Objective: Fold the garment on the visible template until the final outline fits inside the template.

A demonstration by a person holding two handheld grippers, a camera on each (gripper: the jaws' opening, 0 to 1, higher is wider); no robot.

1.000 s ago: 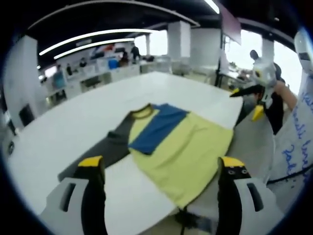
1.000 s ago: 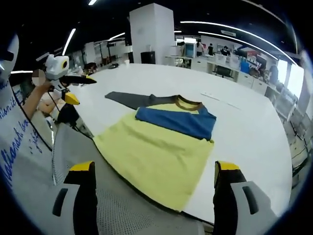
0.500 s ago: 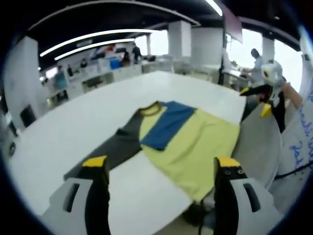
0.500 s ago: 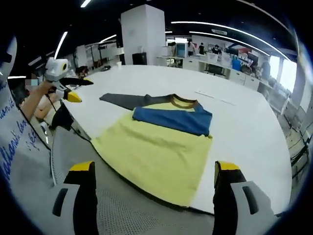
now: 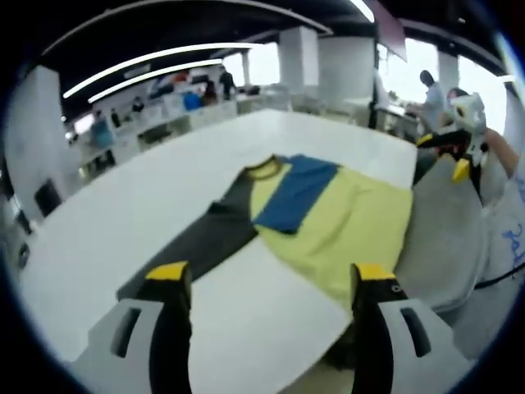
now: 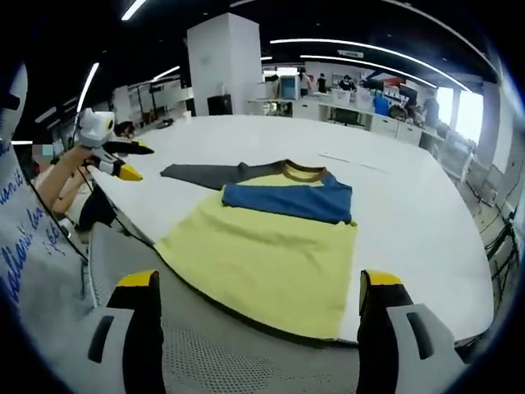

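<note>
A yellow T-shirt (image 6: pixel 271 254) lies flat on the white table (image 6: pixel 410 213), its hem at the near edge. A blue part (image 6: pixel 287 199) is folded across the chest below the brown collar (image 6: pixel 302 171). One dark grey sleeve (image 6: pixel 197 174) sticks out to the left. My right gripper (image 6: pixel 257 283) is open, held back above the hem and touching nothing. In the left gripper view the shirt (image 5: pixel 344 230) lies ahead on the right, the grey sleeve (image 5: pixel 197 250) reaching toward my open left gripper (image 5: pixel 271 275). The left gripper (image 6: pixel 123 158), held by a hand, is off the table's left side.
A grey mesh chair back (image 6: pixel 213 361) stands between me and the table edge, also in the left gripper view as a grey chair back (image 5: pixel 447 238). The right gripper (image 5: pixel 458 144) hovers at that view's right. Desks, a white column (image 6: pixel 230 57) and people are far behind.
Both cameras have drifted a little, so the shirt sits further right in the left gripper view. The shirt itself has not moved, and both grippers have stayed open.
</note>
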